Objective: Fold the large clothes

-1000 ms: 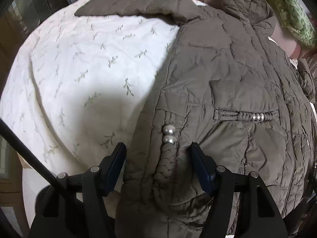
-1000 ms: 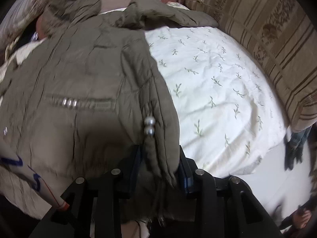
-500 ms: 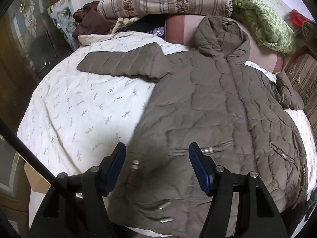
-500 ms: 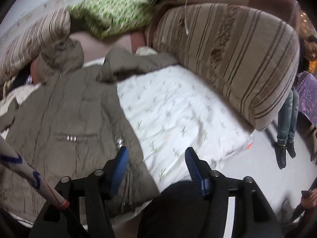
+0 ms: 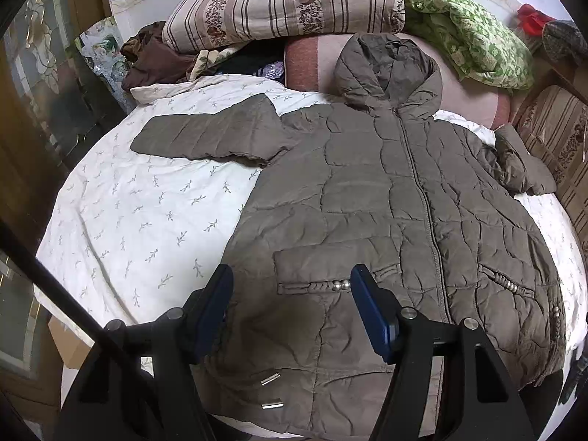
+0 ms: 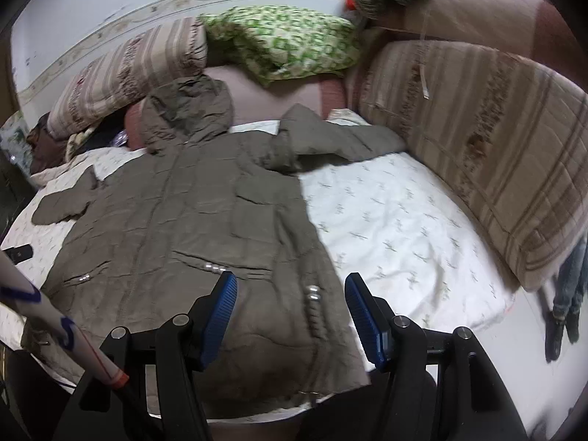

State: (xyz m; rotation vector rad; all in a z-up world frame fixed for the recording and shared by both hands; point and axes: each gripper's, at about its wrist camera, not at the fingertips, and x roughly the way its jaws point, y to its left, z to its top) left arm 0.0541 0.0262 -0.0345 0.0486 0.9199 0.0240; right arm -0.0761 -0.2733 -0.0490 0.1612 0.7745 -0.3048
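Olive-brown quilted hooded jacket [image 5: 386, 198] spread flat, zipped, on white leaf-print bed sheet [image 5: 139, 220]; left tongs [image 5: 292, 308] and right tongs [image 6: 292, 305] both parted, gripping nothing

jacket [image 5: 386, 198] | olive quilted, hooded | zipped, front up | flat on bed

A bed under a white leaf-sprigged sheet [image 5: 147, 220] bore a quilted olive-brown hooded coat [image 5: 367, 202] spread flat, zipped front up; striped pillows [image 5: 283, 0] and a green patterned blanket [image 5: 470, 36] lay at its head.
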